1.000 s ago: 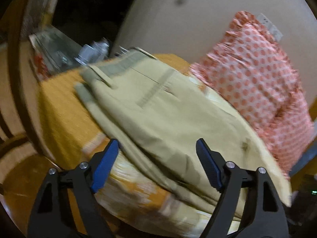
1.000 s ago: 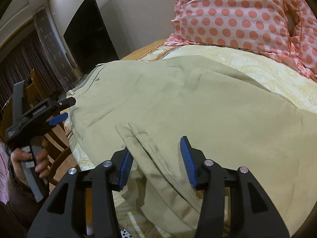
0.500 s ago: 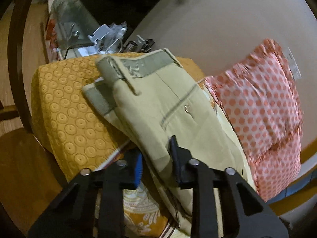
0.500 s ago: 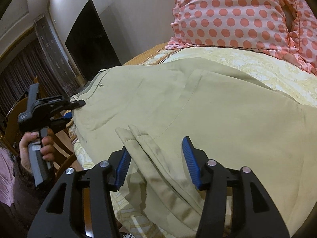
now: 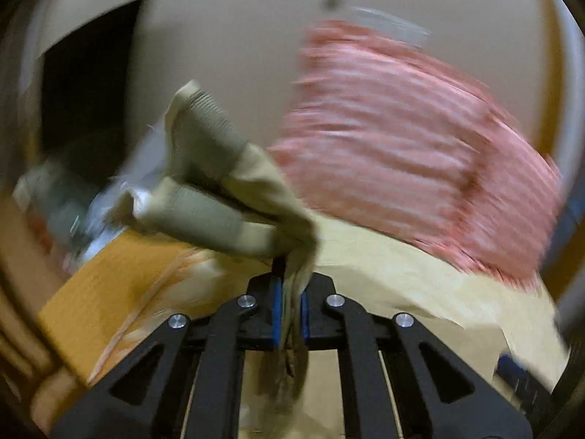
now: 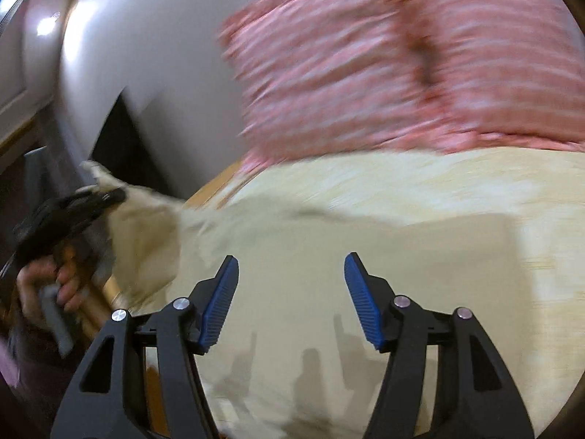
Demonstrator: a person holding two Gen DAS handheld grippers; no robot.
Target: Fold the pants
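The khaki pants [image 6: 329,248] lie spread over the bed. My left gripper [image 5: 290,303] is shut on their waistband end [image 5: 219,190], which hangs lifted and bunched above the bed corner. In the right wrist view that same left gripper [image 6: 106,197] shows at far left, held in a hand [image 6: 47,285], with the cloth pulled up toward it. My right gripper [image 6: 290,292] hovers low over the flat middle of the pants; its jaws are opening and nothing is between its blue pads [image 6: 219,303]. Both views are motion-blurred.
A pink polka-dot pillow [image 6: 402,66] leans against the wall behind the pants. A pale yellow patterned bedsheet [image 6: 438,179] covers the bed, with an orange cover [image 5: 102,285] at its left corner. Dark screen [image 5: 91,73] and clutter stand beyond the bed's left end.
My left gripper closed on the waistband end and lifted it off the bed. My right gripper moved off the trouser-leg hems and now stands wider over flat cloth.
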